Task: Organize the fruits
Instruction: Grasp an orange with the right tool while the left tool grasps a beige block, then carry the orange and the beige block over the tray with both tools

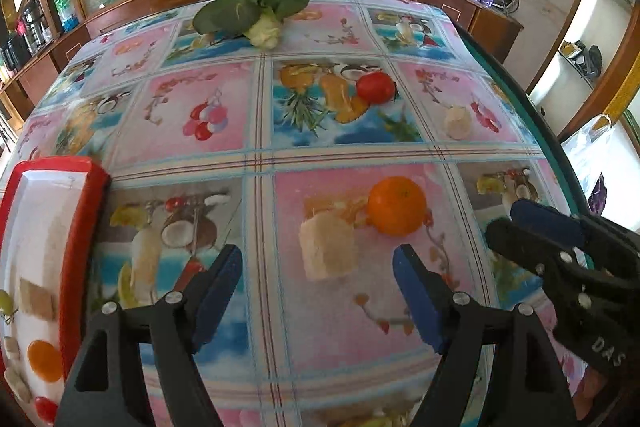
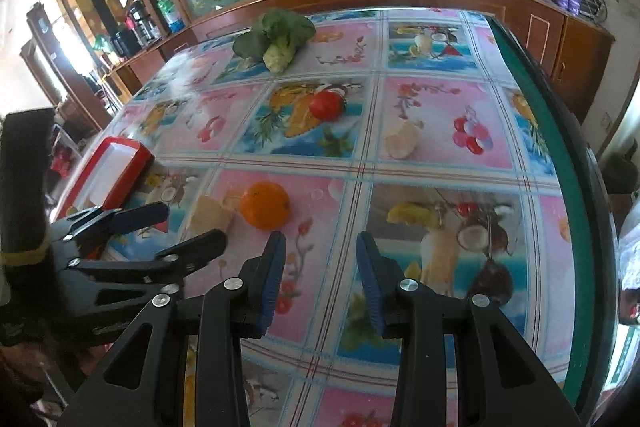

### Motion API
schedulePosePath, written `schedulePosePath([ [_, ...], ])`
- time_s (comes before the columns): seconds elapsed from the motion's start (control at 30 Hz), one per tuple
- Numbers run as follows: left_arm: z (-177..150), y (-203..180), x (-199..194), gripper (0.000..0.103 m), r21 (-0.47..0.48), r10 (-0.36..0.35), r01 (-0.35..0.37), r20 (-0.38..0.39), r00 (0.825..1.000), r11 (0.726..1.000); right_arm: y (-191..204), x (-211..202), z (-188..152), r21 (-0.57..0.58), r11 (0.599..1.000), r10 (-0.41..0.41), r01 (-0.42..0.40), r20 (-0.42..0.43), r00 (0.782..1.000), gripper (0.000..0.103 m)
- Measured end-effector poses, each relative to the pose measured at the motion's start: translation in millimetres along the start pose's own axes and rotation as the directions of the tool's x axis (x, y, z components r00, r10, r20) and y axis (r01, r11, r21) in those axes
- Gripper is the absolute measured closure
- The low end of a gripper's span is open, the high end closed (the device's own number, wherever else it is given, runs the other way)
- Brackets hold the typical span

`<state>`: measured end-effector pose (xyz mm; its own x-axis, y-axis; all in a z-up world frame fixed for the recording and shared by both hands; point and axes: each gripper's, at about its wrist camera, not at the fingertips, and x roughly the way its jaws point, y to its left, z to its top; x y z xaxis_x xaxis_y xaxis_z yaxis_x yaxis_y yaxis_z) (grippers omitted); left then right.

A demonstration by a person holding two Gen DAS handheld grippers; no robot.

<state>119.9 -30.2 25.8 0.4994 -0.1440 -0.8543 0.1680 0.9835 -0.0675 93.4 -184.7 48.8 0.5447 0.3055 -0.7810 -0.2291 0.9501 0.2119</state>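
Left wrist view: the left gripper (image 1: 318,291) hangs over a counter (image 1: 256,155) covered in a glossy, plastic-looking cloth printed with squares of fruit pictures. Its blue-padded fingers (image 1: 218,295) stand wide apart with nothing between them. Just beyond lie a round, smooth orange (image 1: 397,205) and, touching its left side, a pale, blocky chunk (image 1: 327,247) (what food it is cannot be told). Farther toward the far edge sits a shiny red tomato (image 1: 375,87), with a small pale lump (image 1: 458,123) nearer the right edge. A leafy green vegetable (image 1: 256,9) with a whitish stem lies at the far edge. At the near left edge is a red-rimmed white tray (image 1: 82,227). The right gripper (image 1: 536,223) enters at right, its black body lettered "DAS".

Right wrist view: the right gripper (image 2: 320,271) shows ribbed blue fingers (image 2: 370,279) with a narrow gap, gripping nothing. The orange (image 2: 265,205) lies ahead-left, the tomato (image 2: 326,105) beyond, the tray (image 2: 120,167) at the left edge.
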Motion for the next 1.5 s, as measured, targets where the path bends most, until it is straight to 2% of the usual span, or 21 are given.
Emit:
schedulePosePath([
  [0.03, 0.7, -0.2, 2.6, 0.023, 0.005, 0.001, -0.001, 0.003, 1.0, 1.0, -1.1, 0.7, -0.6, 0.0, 1.0, 0.001, -0.001, -0.001, 1.0, 0.067],
  [0.07, 1.6, -0.2, 4.8, 0.029, 0.008, 0.002, -0.002, 0.005, 1.0, 1.0, -2.9, 1.5, -1.3, 0.003, 1.0, 0.003, -0.003, -0.004, 1.0, 0.067],
  [0.1, 1.6, 0.3, 7.3, 0.039, 0.011, 0.0, 0.0, 0.005, 1.0, 1.0, -4.8, 2.6, -1.8, 0.008, 1.0, 0.005, -0.005, -0.008, 1.0, 0.067],
  [0.2, -0.1, 1.9, 10.6, 0.058, 0.022, -0.005, 0.004, 0.014, 1.0, 1.0, -7.9, 6.5, -0.8, 0.01, 1.0, 0.001, 0.0, -0.016, 1.0, 0.067],
  [0.23, -0.4, 2.7, 10.6, 0.06, 0.024, -0.014, 0.014, 0.013, 1.0, 1.0, -8.1, 7.8, -0.3, 0.009, 1.0, 0.003, -0.003, -0.018, 1.0, 0.067],
  [0.27, -0.7, 3.7, 10.1, 0.071, 0.024, -0.021, 0.021, 0.016, 1.0, 1.0, -6.9, 9.4, 0.3, 0.005, 1.0, 0.006, -0.006, -0.02, 1.0, 0.067],
  [0.47, -2.1, 16.6, 7.3, 0.072, -0.009, -0.049, 0.049, 0.009, 0.999, 0.999, 17.5, 26.1, 6.9, -0.074, 0.997, 0.024, -0.026, -0.035, 0.999, 0.066],
  [0.53, -4.2, 21.7, 5.4, 0.072, -0.018, -0.043, 0.043, 0.007, 0.999, 0.999, 25.4, 31.0, 10.5, -0.098, 0.995, 0.028, -0.031, -0.03, 0.999, 0.063],
  [0.77, -10.8, 38.3, 1.3, 0.072, -0.058, -0.059, 0.059, -0.002, 0.998, 0.997, 40.9, 61.5, 15.8, -0.129, 0.99, 0.037, -0.05, -0.098, 0.994, 0.061],
  [0.93, -14.6, 43.2, -0.8, 0.072, -0.071, -0.076, 0.076, 0.001, 0.997, 0.995, 51.2, 64.4, 15.5, -0.187, 0.982, -0.014, 0.002, -0.064, 0.998, 0.068],
  [1.07, -19.3, 46.2, -4.0, 0.072, -0.076, -0.088, 0.087, -0.005, 0.996, 0.993, 52.7, 56.2, 11.6, -0.192, 0.981, -0.046, 0.035, -0.052, 0.998, 0.068],
  [1.23, -32.3, 45.3, -13.9, 0.072, -0.082, -0.084, 0.083, -0.004, 0.996, 0.993, 47.2, 34.0, -0.7, -0.153, 0.988, -0.036, 0.027, -0.052, 0.998, 0.068],
  [1.5, -64.4, 38.6, -39.8, 0.072, -0.068, -0.082, 0.082, 0.007, 0.997, 0.994, 47.2, -8.2, -42.4, -0.139, 0.988, -0.073, 0.068, -0.038, 0.997, 0.068],
])
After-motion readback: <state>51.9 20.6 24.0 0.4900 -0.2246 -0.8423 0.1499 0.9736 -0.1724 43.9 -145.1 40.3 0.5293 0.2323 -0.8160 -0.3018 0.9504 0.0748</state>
